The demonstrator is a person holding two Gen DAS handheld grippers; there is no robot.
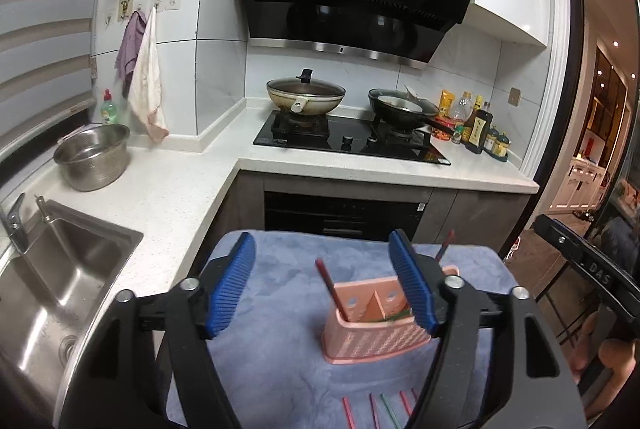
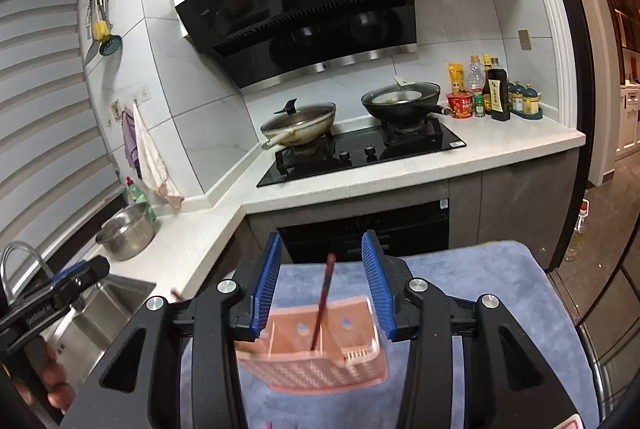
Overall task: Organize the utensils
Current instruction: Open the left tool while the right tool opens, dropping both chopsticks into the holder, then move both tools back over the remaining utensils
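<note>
A pink perforated utensil holder (image 1: 374, 331) stands on a blue towel (image 1: 280, 329). Dark red chopsticks (image 1: 331, 287) lean in it, one more (image 1: 445, 247) behind it. Several coloured chopsticks (image 1: 378, 409) lie on the towel in front. My left gripper (image 1: 322, 285) is open above the towel, its right finger over the holder. In the right wrist view the holder (image 2: 316, 349) sits below my open right gripper (image 2: 320, 285), with one chopstick (image 2: 323, 303) standing between the fingers, untouched.
A steel sink (image 1: 52, 281) and steel pot (image 1: 93, 156) are on the left counter. A stove (image 1: 352, 141) with two pans is beyond, and sauce bottles (image 1: 478, 127) stand to its right. A doorway (image 1: 600, 109) opens at the right.
</note>
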